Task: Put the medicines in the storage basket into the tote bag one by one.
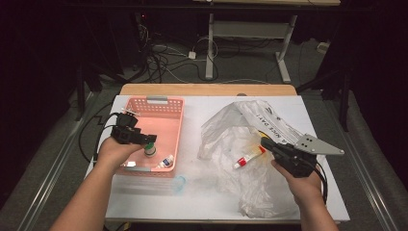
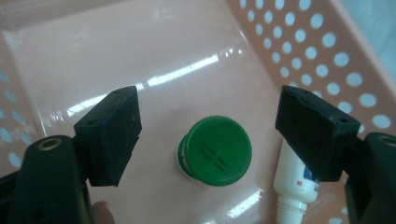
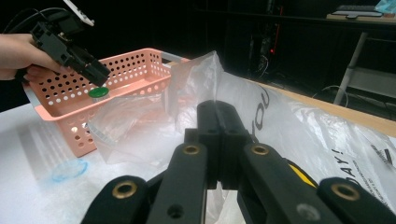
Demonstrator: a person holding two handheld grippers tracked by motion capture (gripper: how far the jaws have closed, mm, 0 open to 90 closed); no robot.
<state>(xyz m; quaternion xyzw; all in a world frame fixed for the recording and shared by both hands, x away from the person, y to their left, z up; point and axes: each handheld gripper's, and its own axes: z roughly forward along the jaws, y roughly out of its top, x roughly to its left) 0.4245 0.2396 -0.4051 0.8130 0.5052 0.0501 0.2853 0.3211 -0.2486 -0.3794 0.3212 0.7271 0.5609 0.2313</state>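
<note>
step: dropping off – your left gripper (image 2: 208,135) hangs over the green-capped round bottle (image 2: 215,150) standing in the pink perforated plastic basket (image 2: 322,56), jaws spread, nothing pinched | right gripper (image 3: 219,140) jaws pressed together over the clear crinkly plastic bag (image 3: 140,126) | next: probably lift clear – mind the small white tube (image 2: 292,186)

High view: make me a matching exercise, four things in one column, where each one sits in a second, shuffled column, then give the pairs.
Things:
1. green-capped bottle
2. red and white tube
3. clear round lid
4. right tool

Places:
A. on the clear plastic bag
B. on the bare table, just in front of the pink basket
C. upright inside the pink basket, under the left tool
D. jaws shut, at the plastic bag's near right side

Pairs: 1-C, 2-A, 3-B, 4-D
</note>
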